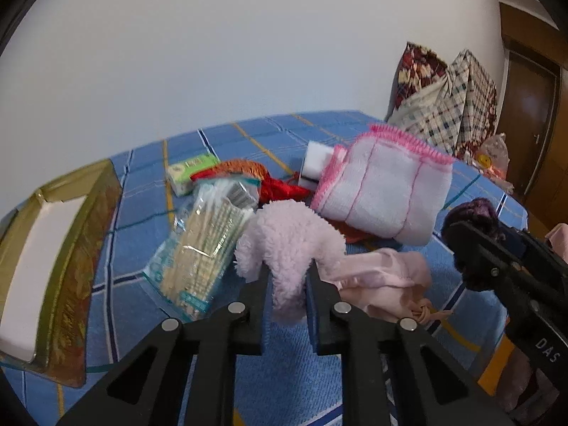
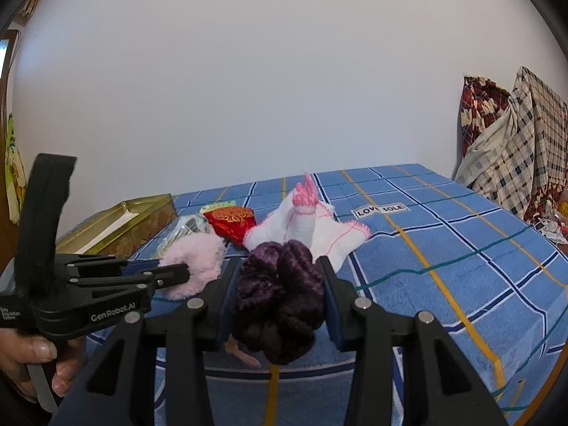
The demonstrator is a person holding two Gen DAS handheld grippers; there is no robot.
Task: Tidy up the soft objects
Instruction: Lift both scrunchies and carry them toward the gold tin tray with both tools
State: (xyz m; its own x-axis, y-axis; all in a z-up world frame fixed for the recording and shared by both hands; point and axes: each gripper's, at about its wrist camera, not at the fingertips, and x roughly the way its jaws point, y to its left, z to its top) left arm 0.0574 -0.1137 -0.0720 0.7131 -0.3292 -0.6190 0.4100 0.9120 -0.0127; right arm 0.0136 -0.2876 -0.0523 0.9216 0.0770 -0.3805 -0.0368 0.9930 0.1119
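In the left wrist view my left gripper (image 1: 287,266) is shut on a pale pink fluffy soft item (image 1: 287,234), which bulges above and below the pads. In the right wrist view my right gripper (image 2: 280,266) is shut on a dark purple plush scrunchie (image 2: 280,301), held just above the blue checked bedspread (image 2: 443,248). The left gripper (image 2: 181,271) and its pink fluffy item (image 2: 195,259) show at that view's left, with a hand (image 2: 32,355) on the handle. A white cloth with pink edging (image 1: 383,184) and a pale pink garment (image 1: 383,277) lie close by.
A gold open box (image 1: 71,248) sits at the bed's left. A clear bag of wooden sticks (image 1: 202,241), a green packet (image 1: 191,170), a red and orange pouch (image 1: 284,188) and a white block (image 1: 316,159) lie behind. Folded patterned blankets (image 2: 514,149) stand far right.
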